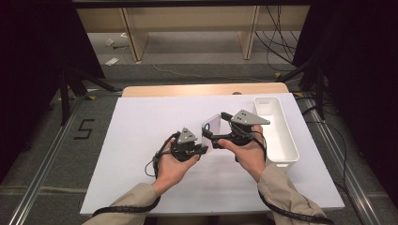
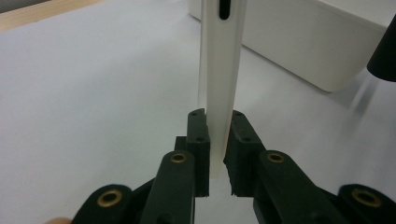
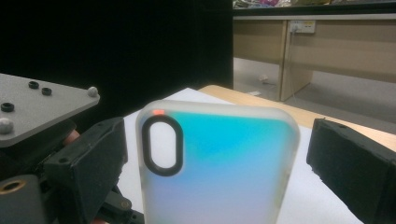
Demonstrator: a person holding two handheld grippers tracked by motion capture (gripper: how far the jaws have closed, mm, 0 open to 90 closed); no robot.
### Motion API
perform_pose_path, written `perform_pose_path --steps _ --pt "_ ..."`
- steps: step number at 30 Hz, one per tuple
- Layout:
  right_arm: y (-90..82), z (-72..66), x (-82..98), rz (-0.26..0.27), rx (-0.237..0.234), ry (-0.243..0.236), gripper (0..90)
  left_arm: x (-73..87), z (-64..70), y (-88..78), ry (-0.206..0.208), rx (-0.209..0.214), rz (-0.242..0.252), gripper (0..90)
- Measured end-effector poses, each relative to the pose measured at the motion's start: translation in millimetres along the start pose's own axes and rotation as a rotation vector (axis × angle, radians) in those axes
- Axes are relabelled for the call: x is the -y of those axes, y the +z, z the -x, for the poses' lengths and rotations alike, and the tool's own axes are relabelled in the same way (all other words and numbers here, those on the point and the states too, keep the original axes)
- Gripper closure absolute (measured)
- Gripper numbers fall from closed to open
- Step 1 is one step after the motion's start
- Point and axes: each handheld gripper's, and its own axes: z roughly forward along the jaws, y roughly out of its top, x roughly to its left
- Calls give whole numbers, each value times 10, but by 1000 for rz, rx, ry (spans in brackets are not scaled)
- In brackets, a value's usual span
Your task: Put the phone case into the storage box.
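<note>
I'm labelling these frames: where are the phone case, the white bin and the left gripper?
phone case (image 3: 219,163), right gripper view, middle of its back.
white bin (image 1: 286,140), high view, right wall.
left gripper (image 2: 218,140), left gripper view, between fingertips.

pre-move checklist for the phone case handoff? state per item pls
1. Left gripper clamped on case: ok, pads press both faces of its edge.
2. Right gripper jaws around case: ok, one on each side.
3. Right gripper closed on case: not ok, gaps show at both jaws.
4. Case upright, off the sheet: ok.
5. Bin free to receive: ok, looks empty, beside the right hand.
6. Case undamaged: cannot tell.
</note>
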Motion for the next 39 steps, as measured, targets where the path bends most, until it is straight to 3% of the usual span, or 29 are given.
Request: perform_pose_path --steps 15,24,39 --pt "2 -8 5 6 11 1 84 -5 54 29 11 8 -2 806" --pt "-9 -19 8 17 26 6 168 -8 57 27 13 9 5 806" --pt "-13 -19 2 23 29 2 178 -11 53 26 17 8 15 805"
